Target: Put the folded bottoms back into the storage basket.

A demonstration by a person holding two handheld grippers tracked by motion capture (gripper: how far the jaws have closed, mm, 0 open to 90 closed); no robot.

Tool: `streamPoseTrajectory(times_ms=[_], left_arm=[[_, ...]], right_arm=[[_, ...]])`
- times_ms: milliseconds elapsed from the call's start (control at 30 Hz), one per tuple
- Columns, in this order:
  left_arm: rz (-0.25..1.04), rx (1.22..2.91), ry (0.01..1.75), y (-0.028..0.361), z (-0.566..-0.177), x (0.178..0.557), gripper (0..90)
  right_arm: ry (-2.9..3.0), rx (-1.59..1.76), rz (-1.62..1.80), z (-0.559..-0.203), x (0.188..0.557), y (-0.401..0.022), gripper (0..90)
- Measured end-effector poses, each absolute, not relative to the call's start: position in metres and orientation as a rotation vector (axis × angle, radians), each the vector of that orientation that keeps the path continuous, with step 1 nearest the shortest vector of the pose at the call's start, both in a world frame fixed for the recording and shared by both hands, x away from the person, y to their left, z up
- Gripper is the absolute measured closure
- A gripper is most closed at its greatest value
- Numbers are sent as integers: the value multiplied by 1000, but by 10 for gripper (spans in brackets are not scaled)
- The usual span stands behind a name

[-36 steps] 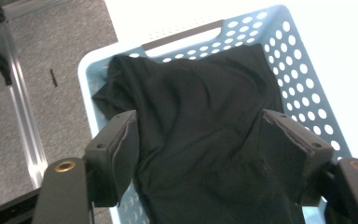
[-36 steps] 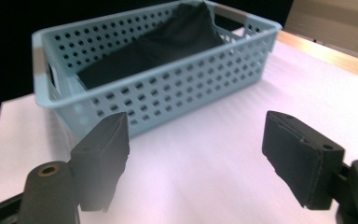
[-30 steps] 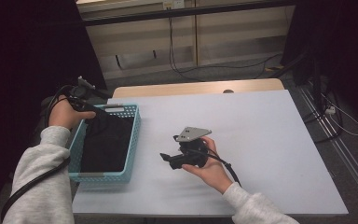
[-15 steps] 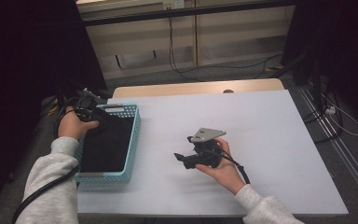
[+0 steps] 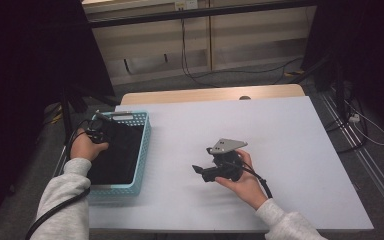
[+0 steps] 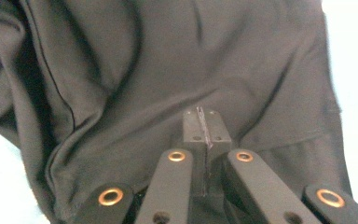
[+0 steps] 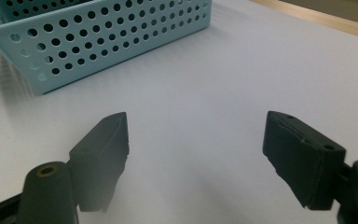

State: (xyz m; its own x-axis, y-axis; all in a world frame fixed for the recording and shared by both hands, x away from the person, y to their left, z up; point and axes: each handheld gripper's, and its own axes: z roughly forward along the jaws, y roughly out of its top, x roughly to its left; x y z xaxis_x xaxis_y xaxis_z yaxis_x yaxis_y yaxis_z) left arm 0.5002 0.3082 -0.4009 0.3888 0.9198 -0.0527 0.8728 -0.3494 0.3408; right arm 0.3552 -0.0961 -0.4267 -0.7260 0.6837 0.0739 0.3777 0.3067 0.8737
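Observation:
A light blue perforated basket (image 5: 144,145) stands at the table's left edge, with a black cloth (image 5: 119,157) lying in it. My left gripper (image 5: 101,133) is down inside the basket at its far left corner. In the left gripper view its jaws are pressed together (image 6: 204,125) just over the folds of the black cloth (image 6: 168,60), and nothing shows between them. My right gripper (image 5: 199,171) rests low over the white table's middle and points left toward the basket (image 7: 112,32). Its jaws stand wide open (image 7: 196,135) over bare tabletop.
The white table (image 5: 290,135) has a wooden strip (image 5: 210,94) along its far edge. Beyond it are a floor with cables (image 5: 195,75) and dark curtains on both sides. A cable trails from each gripper along the sleeves.
My left hand has come nearer and lowered its gripper into the basket onto the cloth. The right gripper has slid a little to the right and stayed open.

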Motion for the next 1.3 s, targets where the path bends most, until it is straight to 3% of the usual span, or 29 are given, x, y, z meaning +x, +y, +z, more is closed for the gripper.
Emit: streamPoseTrajectory(times_ms=[300,867,1300], left_arm=[[214,2325,1581,315,-415,500,900],[74,2346,1629,317,-410,488,900],[248,2259,1626,323,-400,500,892]], right_arm=[[2267,951,1383,-427,354,-97,221],[2253,949,1377,-426,352,-100,221],[2236,951,1385,-425,352,-102,221]])
